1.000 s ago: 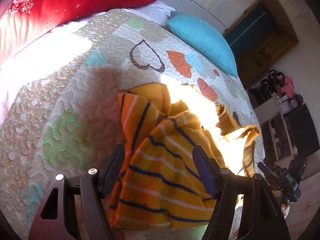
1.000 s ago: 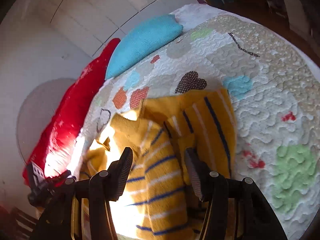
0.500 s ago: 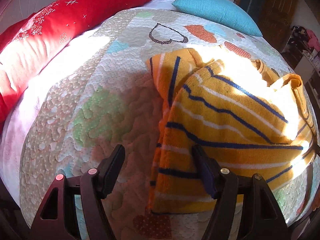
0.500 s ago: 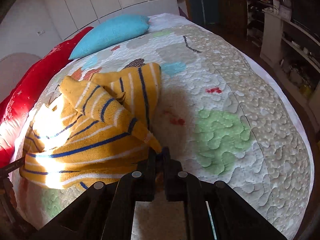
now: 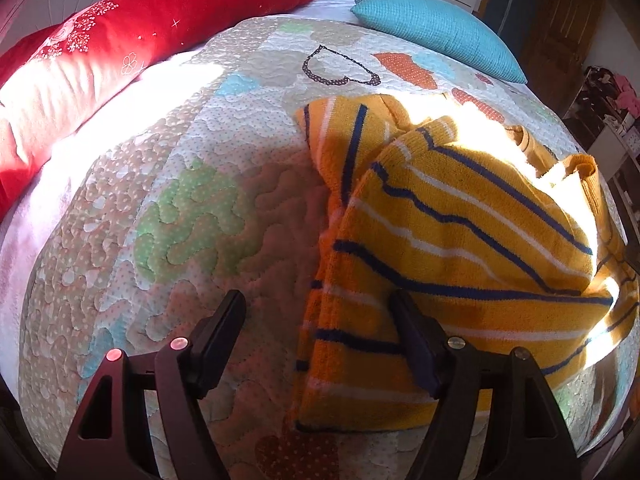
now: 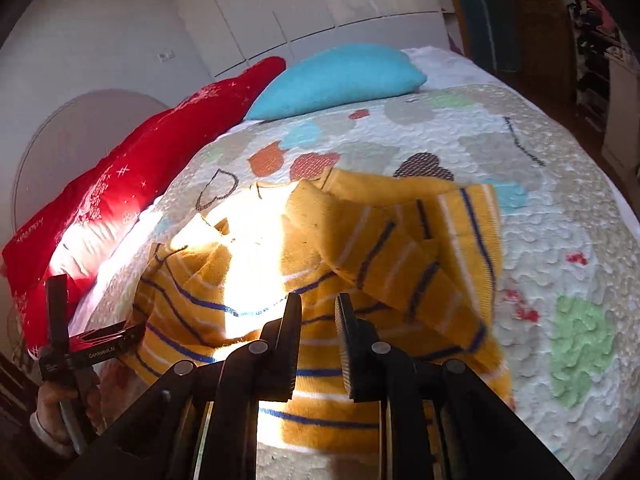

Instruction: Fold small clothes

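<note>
A small yellow sweater with navy and white stripes [image 5: 452, 248] lies folded over on a quilted bedspread [image 5: 192, 208]. My left gripper [image 5: 320, 320] is open and empty, its right finger over the sweater's near left edge. In the right wrist view the sweater [image 6: 360, 248] lies with one sleeve laid across its body. My right gripper [image 6: 318, 312] is above the sweater's near hem, jaws a small gap apart, holding nothing. The left gripper also shows in the right wrist view [image 6: 80, 344] at the far left, held by a hand.
A long red pillow [image 5: 120, 52] and a turquoise pillow [image 5: 436, 32] lie at the head of the bed. White wardrobe doors [image 6: 320, 8] stand behind. Shelves with clutter [image 5: 616, 112] stand to the right of the bed. Bright sunlight falls across the sweater.
My right gripper let go of the sleeve it was pinching and opened slightly, now over the hem. My left gripper stayed open and barely moved.
</note>
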